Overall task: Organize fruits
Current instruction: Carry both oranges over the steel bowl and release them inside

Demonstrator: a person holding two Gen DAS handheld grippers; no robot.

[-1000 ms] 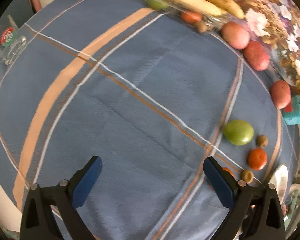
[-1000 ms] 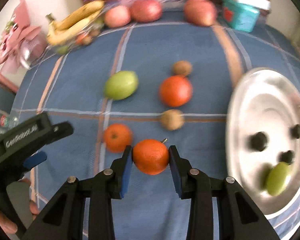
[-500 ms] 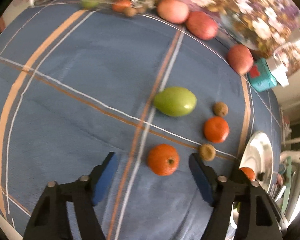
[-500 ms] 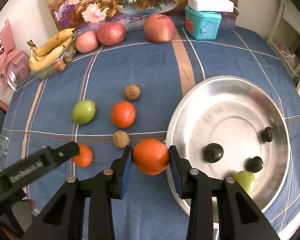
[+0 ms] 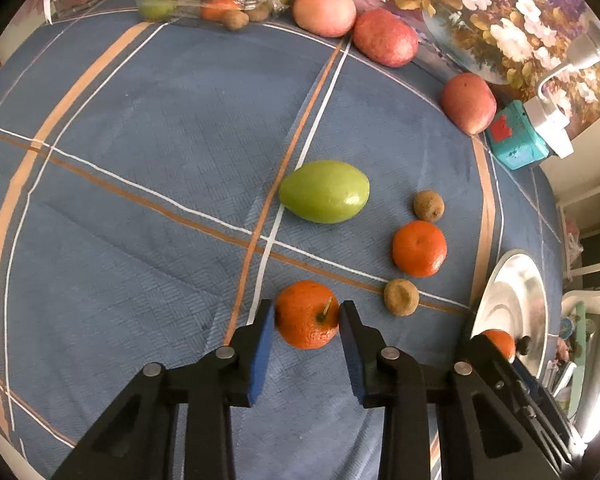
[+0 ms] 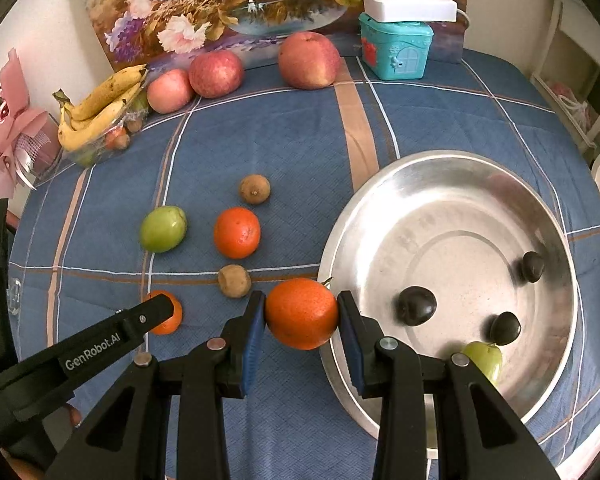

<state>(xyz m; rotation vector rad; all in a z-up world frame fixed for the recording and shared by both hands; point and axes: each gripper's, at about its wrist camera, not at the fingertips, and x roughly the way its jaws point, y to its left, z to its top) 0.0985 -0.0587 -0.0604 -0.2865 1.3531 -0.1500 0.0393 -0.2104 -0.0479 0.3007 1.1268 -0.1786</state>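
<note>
My right gripper is shut on an orange and holds it above the left rim of the steel bowl. The bowl holds three dark fruits and a green one. My left gripper has closed around a small stemmed orange on the blue cloth; both pads touch it. It also shows in the right wrist view. Loose on the cloth lie a green mango, another orange and two brown fruits.
Three red apples line the back edge before a floral painting. A clear tray with bananas sits back left. A teal toy house with a white power strip stands back right. A pink bouquet is at far left.
My left gripper swung right, came down over the small orange and closed on it. My right gripper carried its orange right, to the bowl's rim.
</note>
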